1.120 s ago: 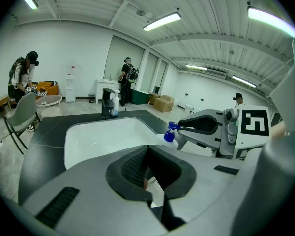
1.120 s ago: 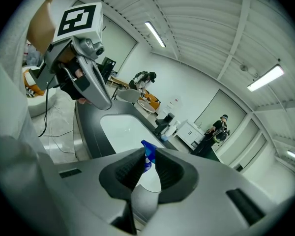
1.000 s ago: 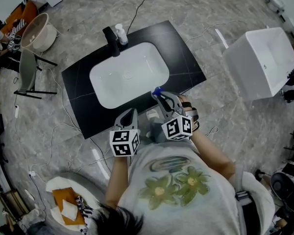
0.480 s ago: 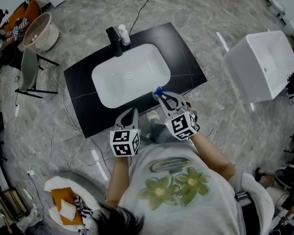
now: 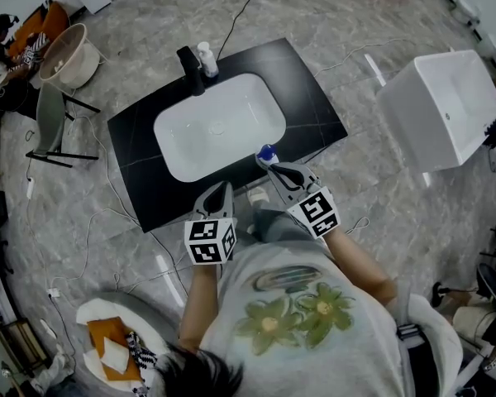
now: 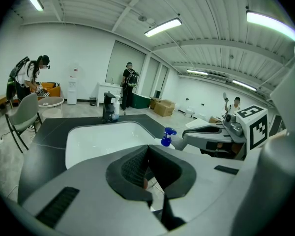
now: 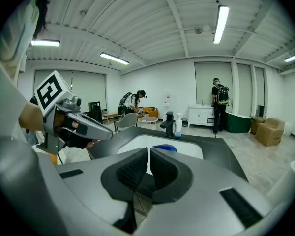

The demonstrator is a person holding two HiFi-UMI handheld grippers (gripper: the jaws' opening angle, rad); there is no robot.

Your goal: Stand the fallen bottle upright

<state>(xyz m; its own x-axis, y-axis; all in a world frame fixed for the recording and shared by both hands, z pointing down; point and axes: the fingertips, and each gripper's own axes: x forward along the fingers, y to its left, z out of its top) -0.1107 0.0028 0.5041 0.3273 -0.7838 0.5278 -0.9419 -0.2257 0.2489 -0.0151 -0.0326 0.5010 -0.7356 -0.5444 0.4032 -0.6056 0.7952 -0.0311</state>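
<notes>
Blue-capped bottle sat at surface near edge, just ahead of right gripper. Left gripper nearby. Both grippers' fingers pressed together, gripping nothing.

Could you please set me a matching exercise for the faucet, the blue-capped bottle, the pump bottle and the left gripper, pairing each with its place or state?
1 faucet
2 blue-capped bottle
3 pump bottle
4 left gripper

a white, at the far rim of the sink
b shut, holding nothing
c black, at the sink's far rim
d at the sink's near rim, by the right gripper

Pairs: 1-c, 2-d, 3-a, 4-b
</notes>
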